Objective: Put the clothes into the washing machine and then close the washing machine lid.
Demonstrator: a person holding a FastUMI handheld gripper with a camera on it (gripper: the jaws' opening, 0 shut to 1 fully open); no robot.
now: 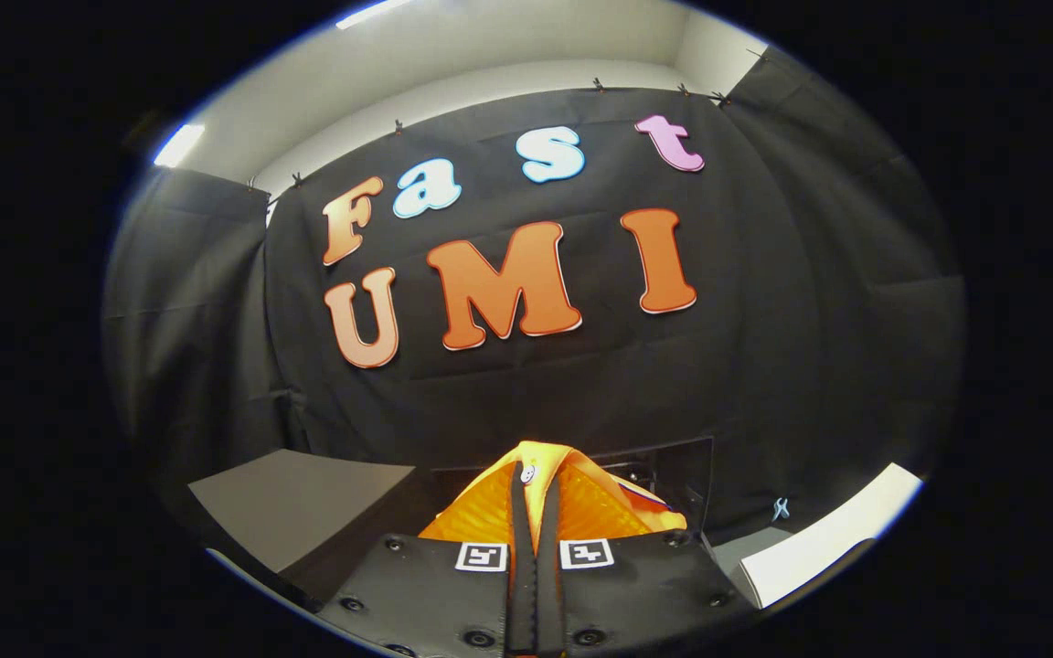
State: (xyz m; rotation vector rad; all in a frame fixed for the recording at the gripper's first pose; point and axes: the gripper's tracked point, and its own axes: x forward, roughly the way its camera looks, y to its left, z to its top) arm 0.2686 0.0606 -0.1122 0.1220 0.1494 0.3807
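Observation:
My gripper is shut on an orange garment. The two black fingers stand pressed together with a fold of the orange cloth pinched between them. The cloth drapes down on both sides of the fingers and hides what lies right below. The gripper is raised and tilted up toward the black cloth wall. A dark boxy opening shows just behind the garment to the right; I cannot tell whether it belongs to the washing machine.
A grey flat surface lies to the left of the fingers. A white edge runs at the right, with a small light blue clip on the cloth wall above it.

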